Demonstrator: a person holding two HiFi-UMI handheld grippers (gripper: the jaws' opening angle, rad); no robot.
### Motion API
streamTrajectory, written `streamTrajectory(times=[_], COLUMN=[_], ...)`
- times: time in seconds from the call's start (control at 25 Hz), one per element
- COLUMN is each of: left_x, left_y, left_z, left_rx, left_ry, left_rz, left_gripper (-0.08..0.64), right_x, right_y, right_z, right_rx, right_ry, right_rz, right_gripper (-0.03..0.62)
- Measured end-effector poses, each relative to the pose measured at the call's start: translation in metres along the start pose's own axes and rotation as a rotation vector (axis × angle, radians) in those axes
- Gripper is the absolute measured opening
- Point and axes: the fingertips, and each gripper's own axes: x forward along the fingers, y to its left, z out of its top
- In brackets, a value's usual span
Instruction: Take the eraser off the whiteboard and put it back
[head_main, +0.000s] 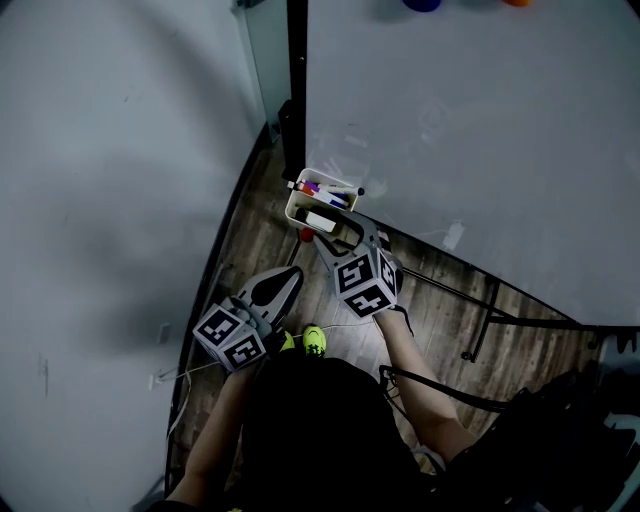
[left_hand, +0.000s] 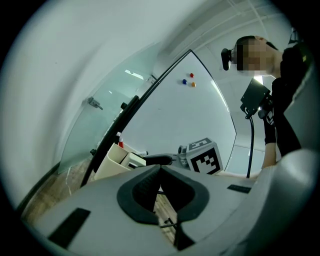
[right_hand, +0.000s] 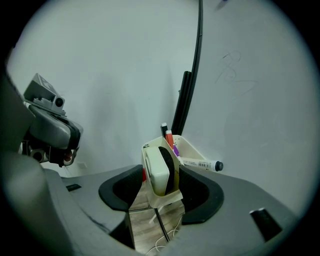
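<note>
The white eraser (right_hand: 160, 170) with its black felt stands on edge in the cream holder (right_hand: 192, 147) fixed to the whiteboard (right_hand: 250, 75). My right gripper (right_hand: 161, 179) is open, one jaw on each side of the eraser and the holder's near end, its pads not pressing. From the head view the eraser (head_main: 322, 221) lies in the holder (head_main: 296, 205), with the right gripper (head_main: 336, 232) right at it. My left gripper (head_main: 290, 275) hangs back to the lower left, shut and empty, its tips (left_hand: 160, 172) meeting.
Markers (head_main: 330, 190) fill the holder's far part, and one marker (right_hand: 200, 163) lies across its rim. Coloured magnets (left_hand: 188, 80) sit high on the board. The board's black stand legs (head_main: 490, 310) cross the wooden floor. A grey wall (head_main: 110, 200) curves at the left.
</note>
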Motion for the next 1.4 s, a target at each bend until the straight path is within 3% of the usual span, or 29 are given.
streamTrajectory(times=[0.36, 0.64, 1.4], left_x=[-0.006, -0.01, -0.018], left_y=[0.004, 0.005, -0.01], left_z=[0.004, 0.006, 0.019], left_rx=[-0.002, 0.001, 0.032], left_ry=[-0.013, -0.015, -0.023], left_rz=[0.002, 0.007, -0.009], left_gripper=[0.021, 0.021, 0.021], right_x=[0.006, 0.009, -0.008], right_y=[0.002, -0.001, -0.003], right_z=[0.0, -0.002, 0.011], right_rx=[-0.015, -0.049, -0.018], right_ry=[0.014, 0.024, -0.02], right_rz=[0.007, -0.019, -0.047], right_gripper=[0.213, 0.17, 0.149])
